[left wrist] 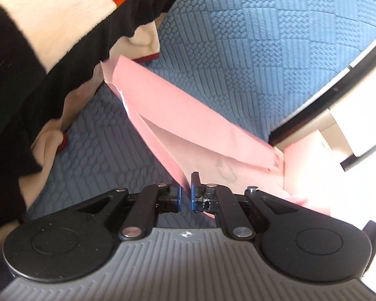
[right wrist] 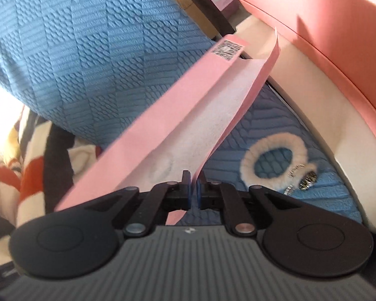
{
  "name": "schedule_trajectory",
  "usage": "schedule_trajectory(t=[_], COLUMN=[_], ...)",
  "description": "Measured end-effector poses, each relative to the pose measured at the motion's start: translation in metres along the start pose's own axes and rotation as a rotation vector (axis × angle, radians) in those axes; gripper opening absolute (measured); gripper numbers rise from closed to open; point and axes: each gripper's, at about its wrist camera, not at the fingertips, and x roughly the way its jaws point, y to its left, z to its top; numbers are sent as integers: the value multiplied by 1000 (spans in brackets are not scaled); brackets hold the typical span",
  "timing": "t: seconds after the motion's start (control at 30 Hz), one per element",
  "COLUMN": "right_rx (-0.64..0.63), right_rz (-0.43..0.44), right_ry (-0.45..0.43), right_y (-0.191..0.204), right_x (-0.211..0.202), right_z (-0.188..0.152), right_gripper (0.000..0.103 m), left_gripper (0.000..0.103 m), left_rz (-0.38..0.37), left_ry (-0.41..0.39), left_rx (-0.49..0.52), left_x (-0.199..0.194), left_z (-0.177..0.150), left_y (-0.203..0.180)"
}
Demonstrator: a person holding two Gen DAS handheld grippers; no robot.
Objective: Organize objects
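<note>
Both grippers hold one open pink paper envelope [left wrist: 188, 125] [right wrist: 178, 115], torn along its mouth, above a blue quilted textured sofa cushion [left wrist: 263, 50] [right wrist: 87, 50]; left gripper [left wrist: 186, 195] jaws pressed together on one lip of the envelope; right gripper [right wrist: 193, 190] jaws likewise pinching the opposite lip; the pouch is pulled apart between them, its pale interior showing no contents that can be made out; a printed barcode label [right wrist: 228, 49] sits at its far end. On the cushion beside the envelope lies a white fluffy ring-shaped hair scrunchie [right wrist: 270, 160] with a small glittery clip [right wrist: 307, 179] touching it. Surroundings: a striped cream, black and orange plush blanket [left wrist: 50, 30] [right wrist: 10, 175]; a large pink cardboard box [right wrist: 325, 37].
</note>
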Motion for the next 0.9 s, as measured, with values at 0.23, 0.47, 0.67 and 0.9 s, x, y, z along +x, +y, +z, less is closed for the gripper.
schedule_trajectory(t=[0.23, 0.47, 0.67, 0.9], right_rx=[-64, -109, -115, -54], right_rz=[-6, -3, -11, -13], right_ry=[57, 61, 51, 64], right_y=[-10, -14, -18, -24], right_x=[3, 2, 2, 1], right_z=[-3, -1, 1, 6], right_gripper=[7, 7, 7, 7], left_gripper=[6, 6, 6, 6], left_rz=[-32, -90, -113, -104], left_ry=[-14, -28, -54, -113], left_rx=[39, 74, 107, 104], left_x=[-25, -43, -60, -88], left_z=[-23, -33, -39, -50], left_y=[-6, -11, -19, -20])
